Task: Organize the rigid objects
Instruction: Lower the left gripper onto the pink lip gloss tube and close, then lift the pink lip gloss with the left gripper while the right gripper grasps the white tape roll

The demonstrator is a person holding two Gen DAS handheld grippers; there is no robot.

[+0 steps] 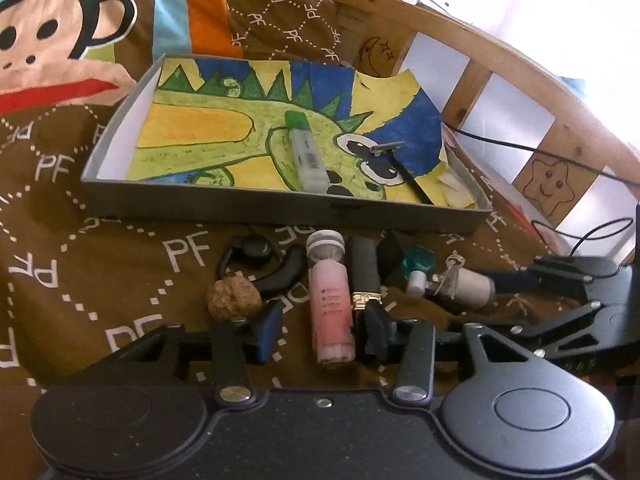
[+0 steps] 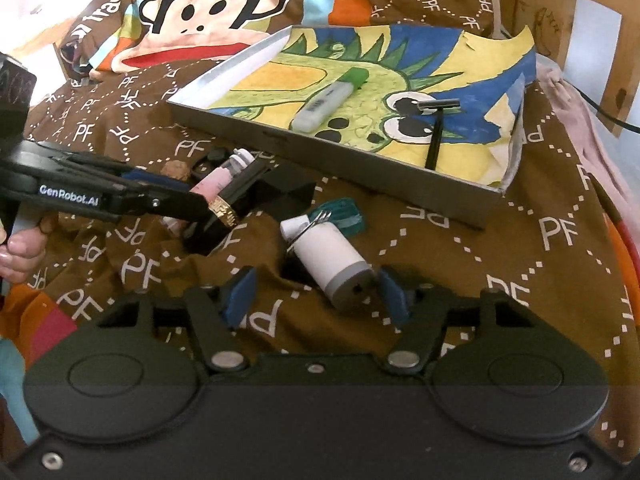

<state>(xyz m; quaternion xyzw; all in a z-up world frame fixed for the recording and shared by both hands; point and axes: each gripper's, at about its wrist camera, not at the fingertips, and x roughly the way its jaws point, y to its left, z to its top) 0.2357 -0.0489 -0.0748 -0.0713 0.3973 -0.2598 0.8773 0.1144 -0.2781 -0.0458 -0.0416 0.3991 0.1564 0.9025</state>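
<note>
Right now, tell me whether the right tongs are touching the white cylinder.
Apart. In the right wrist view, the right tongs straddle the white cylinder, with brown bedcover visible between its grey end and each blue pad.

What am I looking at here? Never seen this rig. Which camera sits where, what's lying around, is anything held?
There is no robot. A person carries a handheld two-finger tool in each hand, and each tool has a fisheye camera looking along its fingers. One picture is the left tool's view and the other is the right tool's. The black bulk at the bottom of each is the tool itself.

On the brown bedspread sits a grey tray, holding a dinosaur drawing, a green-capped marker and a razor. Loose items lie in front of it.

Nothing is gripped. A pink bottle lies between the left tool's open fingers, and a white cylinder lies between the right tool's.
</note>
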